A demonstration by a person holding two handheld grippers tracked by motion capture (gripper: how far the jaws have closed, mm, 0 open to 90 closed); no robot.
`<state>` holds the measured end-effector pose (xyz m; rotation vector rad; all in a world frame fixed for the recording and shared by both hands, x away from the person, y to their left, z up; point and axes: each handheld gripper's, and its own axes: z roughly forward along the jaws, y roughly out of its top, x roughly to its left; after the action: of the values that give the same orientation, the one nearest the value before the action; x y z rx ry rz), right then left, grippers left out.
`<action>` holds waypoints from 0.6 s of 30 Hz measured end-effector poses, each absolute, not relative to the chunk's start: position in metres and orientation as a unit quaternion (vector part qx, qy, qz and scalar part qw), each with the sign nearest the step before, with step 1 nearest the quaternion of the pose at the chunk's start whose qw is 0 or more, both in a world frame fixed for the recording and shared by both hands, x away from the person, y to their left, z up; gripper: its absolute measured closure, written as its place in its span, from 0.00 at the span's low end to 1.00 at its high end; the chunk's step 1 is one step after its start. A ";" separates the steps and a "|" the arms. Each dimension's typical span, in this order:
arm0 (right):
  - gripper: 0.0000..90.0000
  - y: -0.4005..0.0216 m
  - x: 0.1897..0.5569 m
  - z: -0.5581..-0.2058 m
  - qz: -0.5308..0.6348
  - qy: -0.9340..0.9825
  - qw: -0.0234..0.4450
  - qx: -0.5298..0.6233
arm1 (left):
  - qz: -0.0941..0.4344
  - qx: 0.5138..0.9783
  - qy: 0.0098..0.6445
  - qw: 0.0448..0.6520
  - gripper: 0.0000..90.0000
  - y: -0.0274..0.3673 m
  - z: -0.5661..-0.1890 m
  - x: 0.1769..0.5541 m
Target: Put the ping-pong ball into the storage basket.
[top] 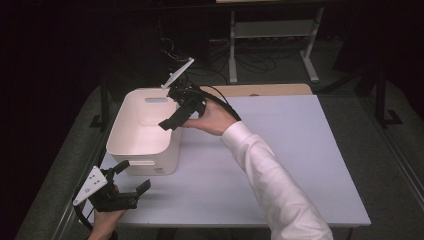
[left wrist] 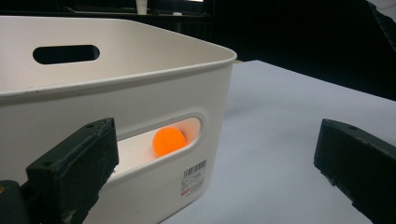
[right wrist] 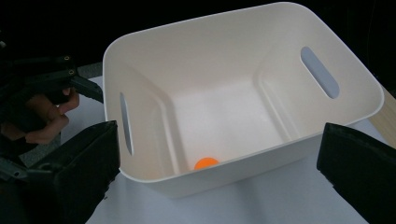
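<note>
A white plastic tub (top: pixel 150 162) stands on the left part of the pale table (top: pixel 290 150). An orange ball (right wrist: pixel 206 163) lies on the tub's floor by one wall, and in the left gripper view the ball (left wrist: pixel 169 141) glows through the handle slot of the tub (left wrist: pixel 140 98). My right gripper (top: pixel 180 114) hangs over the tub's right rim, tilted down into it, open and empty; its jaws (right wrist: pixel 217 144) frame the tub (right wrist: pixel 210 70). My left gripper (top: pixel 132 176) rests low by the tub's near corner, open, with nothing between its jaws (left wrist: pixel 217 140).
A hand holding the left gripper (right wrist: pixel 60 79) shows beside the tub in the right gripper view. A wooden board (top: pixel 260 90) lies along the table's far edge. A metal stand (top: pixel 270 45) and cables sit on the dark floor behind.
</note>
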<state>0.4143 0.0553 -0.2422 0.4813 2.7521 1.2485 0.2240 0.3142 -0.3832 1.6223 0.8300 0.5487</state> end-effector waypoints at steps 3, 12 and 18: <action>0.00 0.049 0.413 -0.244 0.408 0.897 0.041 0.162 | 0.235 0.693 0.355 0.582 0.00 0.314 -0.383 0.224; 0.00 0.021 0.407 -0.246 0.430 0.887 0.052 0.159 | 0.235 0.696 0.353 0.579 0.00 0.313 -0.383 0.225; 0.00 0.001 0.399 -0.246 0.446 0.878 0.057 0.166 | 0.234 0.696 0.354 0.578 0.00 0.313 -0.384 0.225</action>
<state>0.3995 0.0008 -0.2463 0.5041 2.6619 1.3533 0.2247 0.3130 -0.3836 1.6289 0.8287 0.5476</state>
